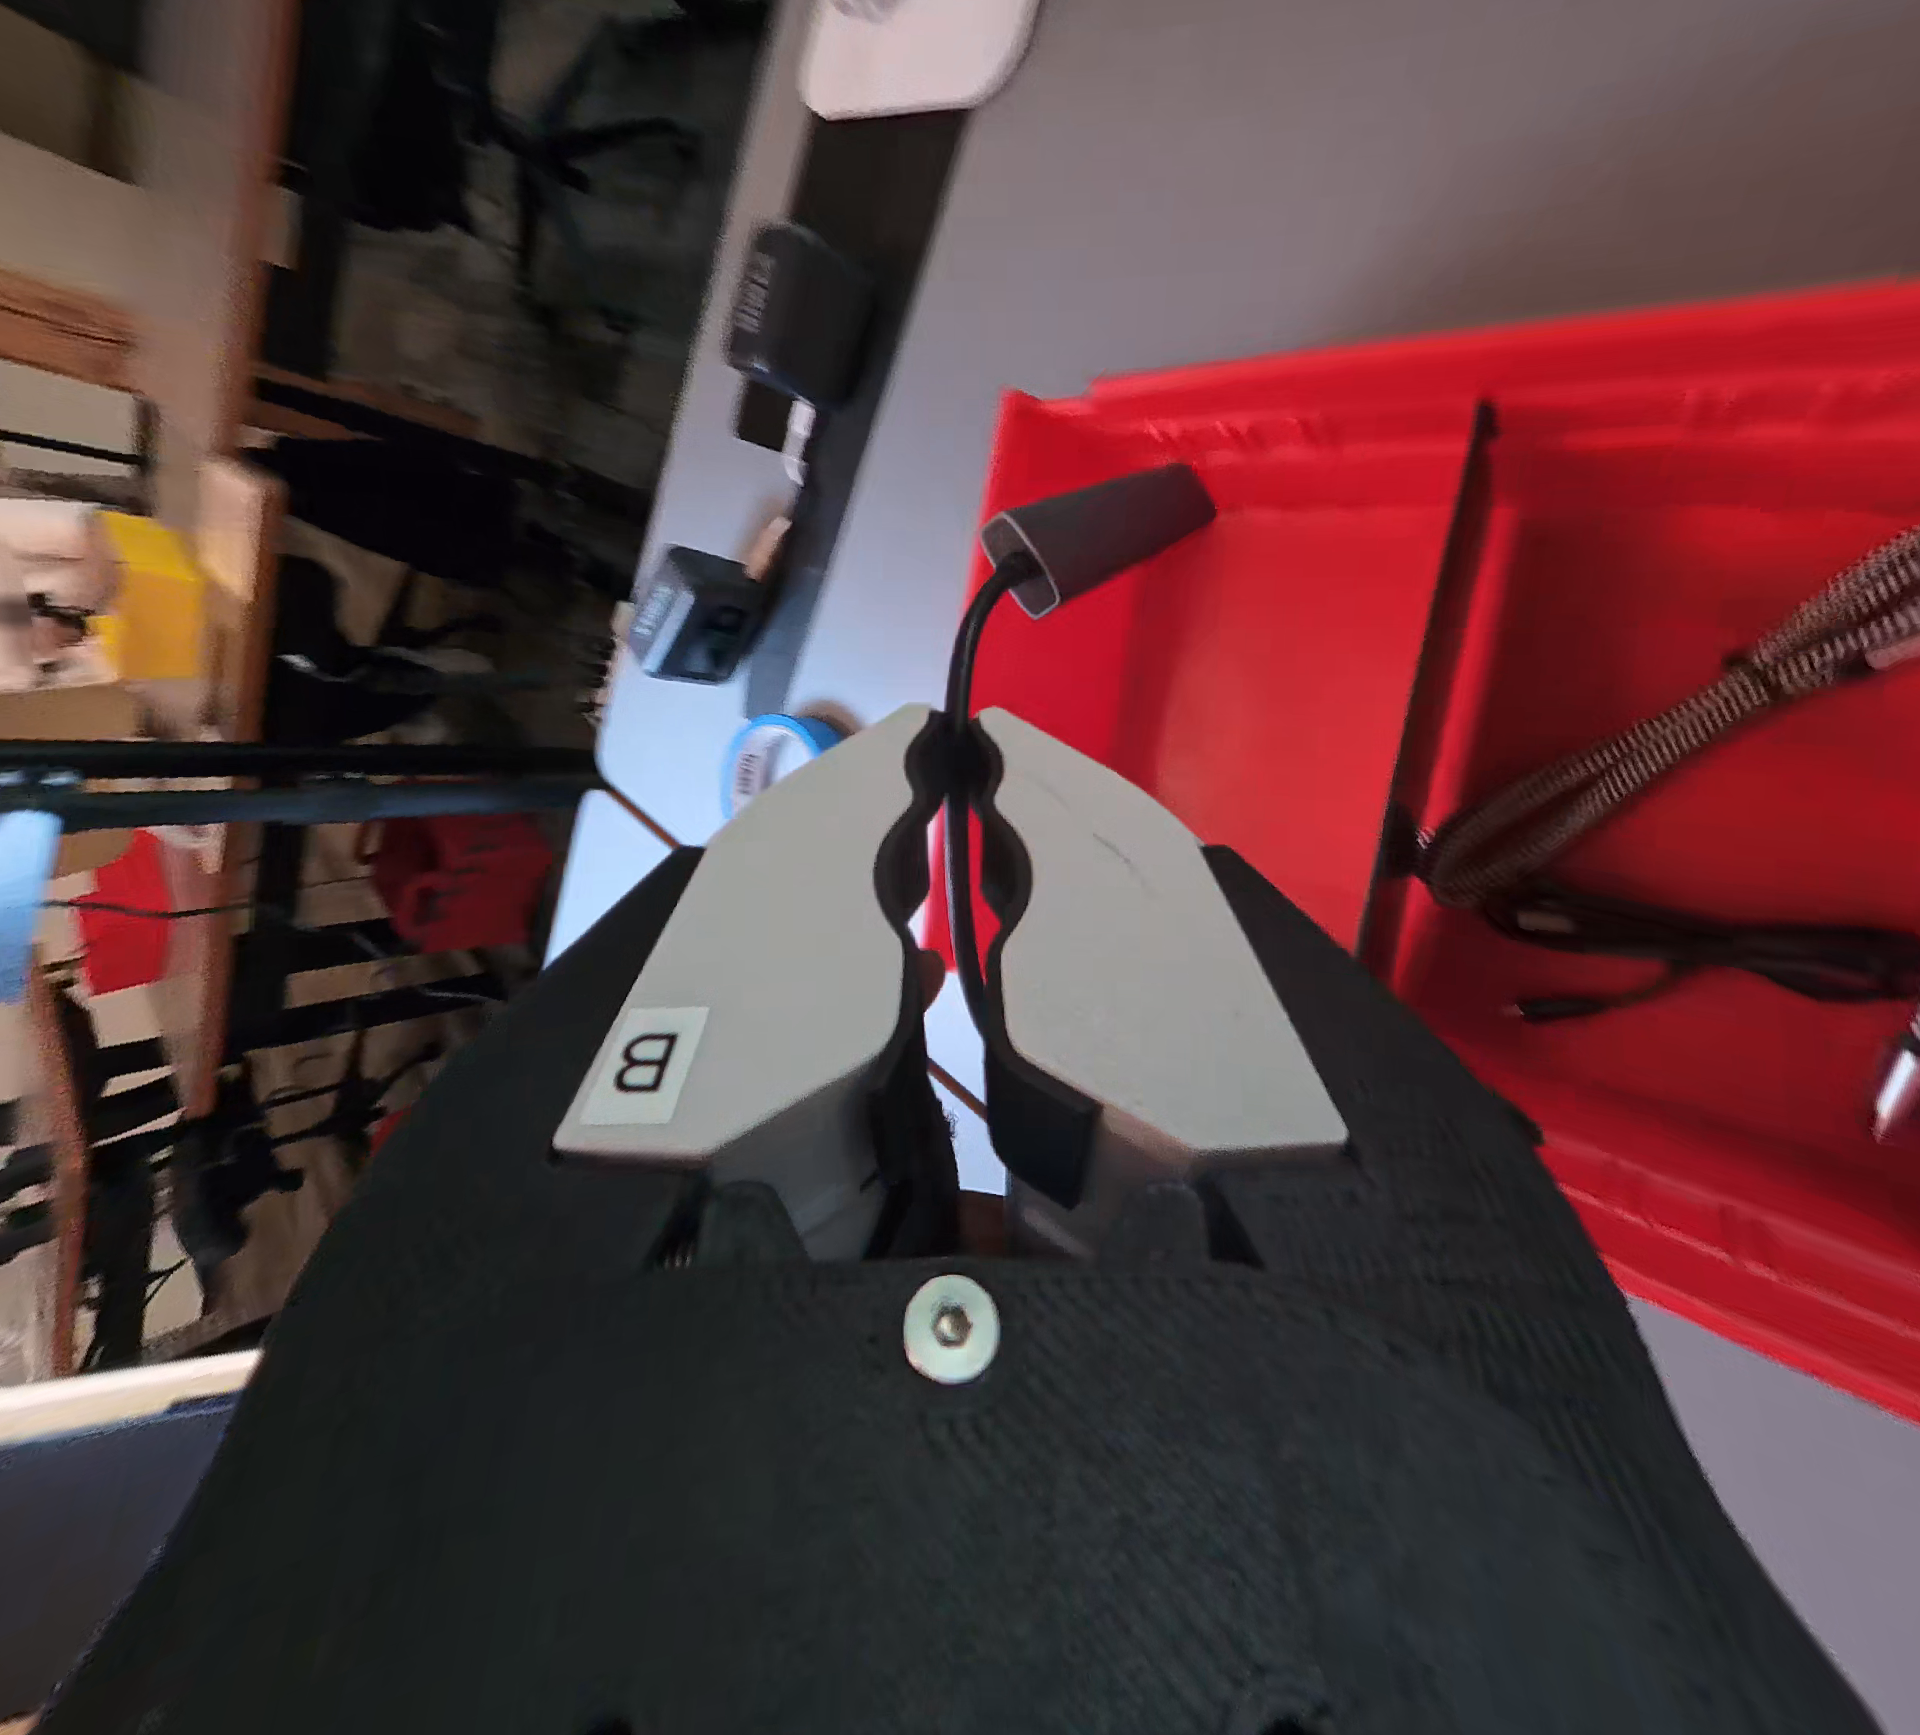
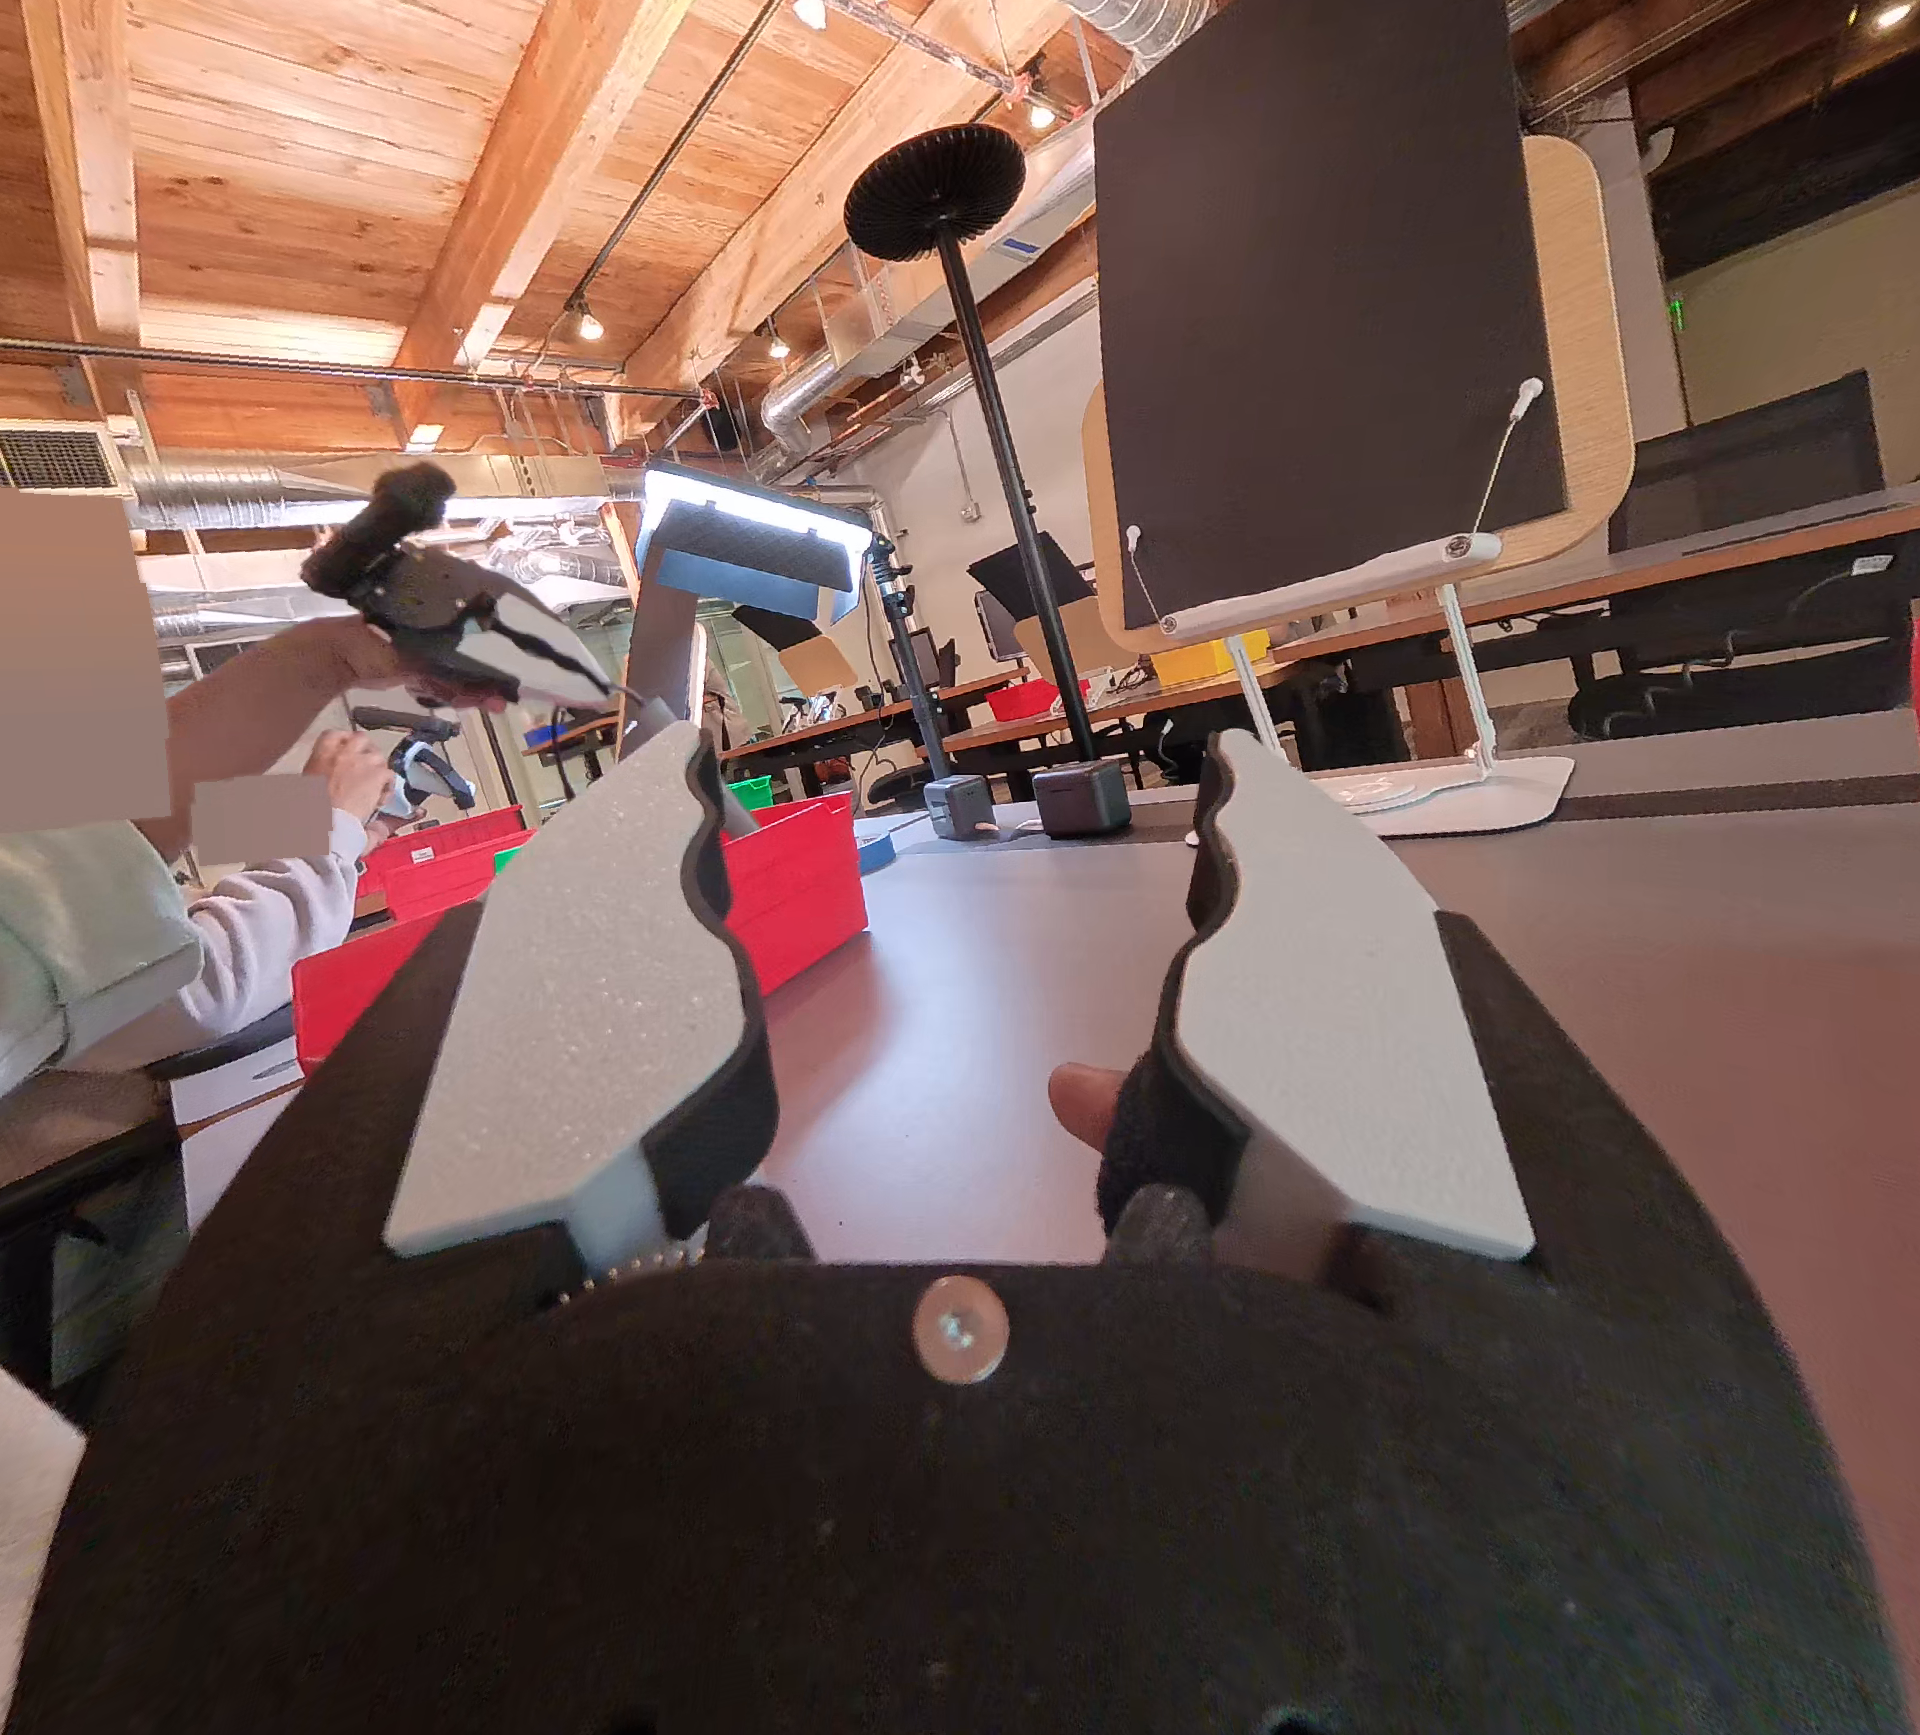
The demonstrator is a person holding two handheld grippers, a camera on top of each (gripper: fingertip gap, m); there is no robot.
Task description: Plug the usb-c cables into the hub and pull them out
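In the left wrist view my left gripper (image 1: 951, 735) is shut on the thin black cable (image 1: 964, 646) of a grey hub (image 1: 1091, 532). The hub hangs at the cable's end, just beyond the fingertips, over the left compartment of a red bin (image 1: 1247, 802). Braided and black USB-C cables (image 1: 1662, 750) lie in the bin's right compartment, behind a black divider (image 1: 1423, 646). My right gripper (image 2: 956, 750) is open and empty, low over the grey table (image 2: 1558, 958). The right wrist view shows the left gripper (image 2: 577, 683) held up above the red bin (image 2: 800, 885).
Two dark cube-shaped devices (image 1: 707, 615) (image 1: 800, 314) and a blue tape roll (image 1: 774, 745) sit on the table past the bin. A black board on a white stand (image 2: 1320, 283) and a black pole lamp (image 2: 1018, 490) stand at the back. A person's sleeve (image 2: 249, 937) is at the left. My hands' fingertips stand some 50 centimetres from each other.
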